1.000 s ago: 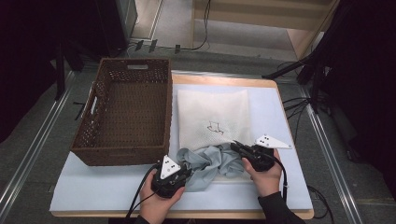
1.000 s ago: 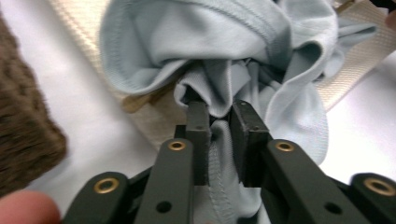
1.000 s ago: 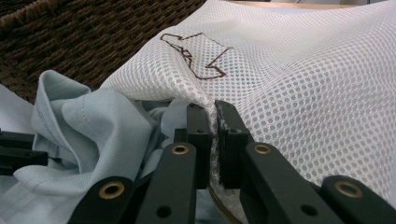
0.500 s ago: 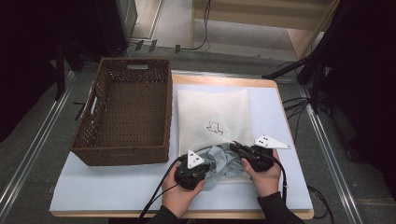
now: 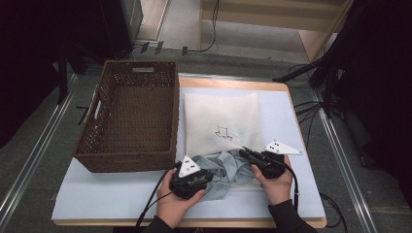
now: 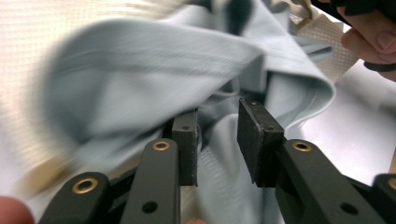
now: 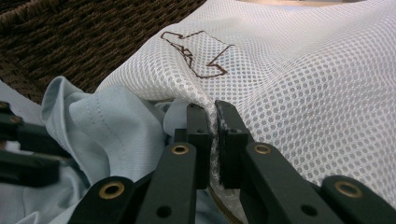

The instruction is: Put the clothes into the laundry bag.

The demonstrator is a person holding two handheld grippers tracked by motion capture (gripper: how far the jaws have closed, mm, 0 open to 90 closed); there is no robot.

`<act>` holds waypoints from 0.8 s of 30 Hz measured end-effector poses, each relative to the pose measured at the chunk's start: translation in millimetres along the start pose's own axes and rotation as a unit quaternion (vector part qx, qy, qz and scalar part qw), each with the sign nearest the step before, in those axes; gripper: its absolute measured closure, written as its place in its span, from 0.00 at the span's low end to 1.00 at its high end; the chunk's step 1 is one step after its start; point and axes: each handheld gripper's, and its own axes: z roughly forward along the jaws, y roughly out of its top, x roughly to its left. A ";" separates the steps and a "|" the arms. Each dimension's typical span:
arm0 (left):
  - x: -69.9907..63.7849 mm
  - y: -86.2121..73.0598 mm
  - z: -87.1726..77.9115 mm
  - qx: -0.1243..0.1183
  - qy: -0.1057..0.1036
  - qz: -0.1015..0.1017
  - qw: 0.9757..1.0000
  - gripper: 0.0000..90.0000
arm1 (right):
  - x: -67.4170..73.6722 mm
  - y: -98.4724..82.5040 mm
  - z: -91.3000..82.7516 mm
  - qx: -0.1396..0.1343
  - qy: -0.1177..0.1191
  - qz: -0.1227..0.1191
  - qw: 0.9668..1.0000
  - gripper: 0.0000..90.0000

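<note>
A white mesh bag (image 5: 218, 116) with a brown emblem lies flat on the pale blue mat. A crumpled light blue garment (image 5: 228, 170) bunches at the bag's near edge, between my two grippers. My left gripper (image 5: 211, 175) points right into the garment. In the left gripper view its jaws (image 6: 217, 135) have just been opening and stand apart, with a fold of the garment (image 6: 140, 70) loose between them. My right gripper (image 5: 245, 153) is shut on the mesh bag's edge (image 7: 303, 93). Its pads (image 7: 212, 121) pinch the mesh just beside the garment (image 7: 107, 121).
A dark brown wicker basket (image 5: 126, 162) stands left of the bag, and its weave (image 7: 70, 37) fills the background of the right gripper view. Bare mat (image 5: 107, 199) lies at the front left. Cables trail off the table's near edge.
My left gripper pushed right into the blue garment, then drew back a little to the left. The right gripper and the bag's edge have kept still.
</note>
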 end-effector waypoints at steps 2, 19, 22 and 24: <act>3.9 -1.1 -6.4 -0.004 0.002 -0.002 1.000 0.74 | 0.1 0.1 0.1 0.000 0.000 0.000 1.000 0.96; 21.2 -2.8 -33.4 -0.041 0.085 -0.034 0.995 0.57 | -0.7 -0.1 -0.2 0.001 0.000 0.001 1.000 0.96; 17.1 -0.7 -25.1 -0.037 0.062 -0.026 0.997 0.58 | 0.1 0.2 0.4 0.002 -0.001 0.000 1.000 0.96; 13.7 2.1 -17.5 -0.028 0.061 -0.020 0.998 0.59 | 0.1 0.2 0.4 0.002 -0.001 0.000 1.000 0.96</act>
